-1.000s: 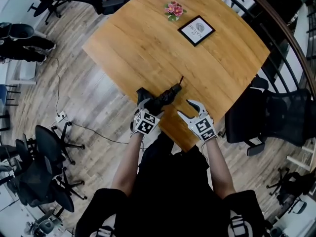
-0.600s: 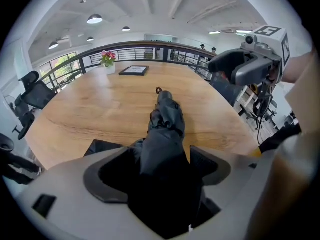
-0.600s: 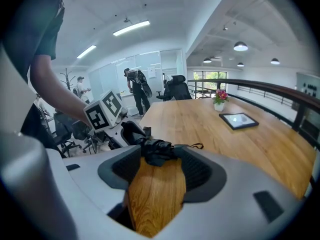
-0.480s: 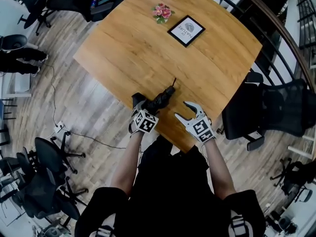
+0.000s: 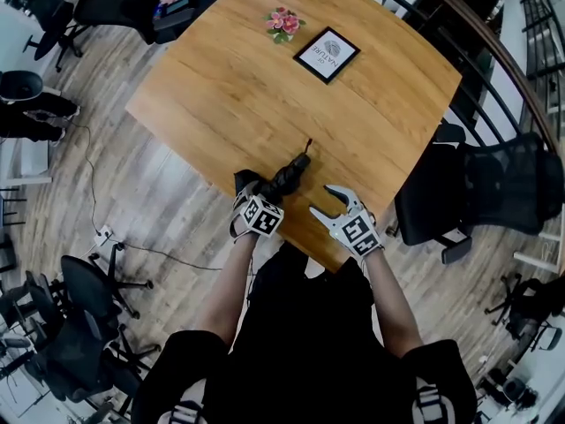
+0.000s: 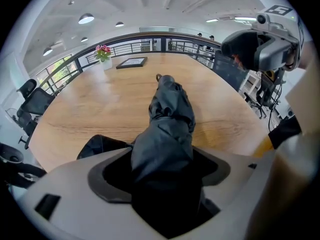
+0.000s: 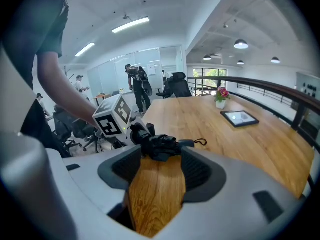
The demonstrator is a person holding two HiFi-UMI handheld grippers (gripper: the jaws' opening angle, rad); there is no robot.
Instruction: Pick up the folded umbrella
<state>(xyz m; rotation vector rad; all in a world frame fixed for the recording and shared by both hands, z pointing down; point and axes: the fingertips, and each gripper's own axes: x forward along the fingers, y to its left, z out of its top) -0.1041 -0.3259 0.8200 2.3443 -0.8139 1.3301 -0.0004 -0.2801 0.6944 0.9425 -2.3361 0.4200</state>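
The black folded umbrella point(image 5: 288, 174) lies near the near edge of the round wooden table point(image 5: 265, 87), its strap end pointing away from me. My left gripper point(image 5: 256, 198) is shut on the umbrella's near end; in the left gripper view the dark fabric point(image 6: 167, 129) fills the space between the jaws. My right gripper point(image 5: 328, 208) stands open just right of the umbrella, over bare wood. In the right gripper view the umbrella point(image 7: 160, 144) lies beyond the open jaws, with the left gripper's marker cube point(image 7: 114, 117) behind it.
A framed picture point(image 5: 326, 54) and a small pot of pink flowers point(image 5: 283, 22) sit at the table's far side. Black office chairs point(image 5: 481, 193) stand right of the table and at far left. A curved railing point(image 5: 494, 42) runs behind. People stand far off in the right gripper view.
Both grippers hold almost the same places relative to the umbrella. The left gripper has stayed shut on its near end, and the head camera has shifted slightly.
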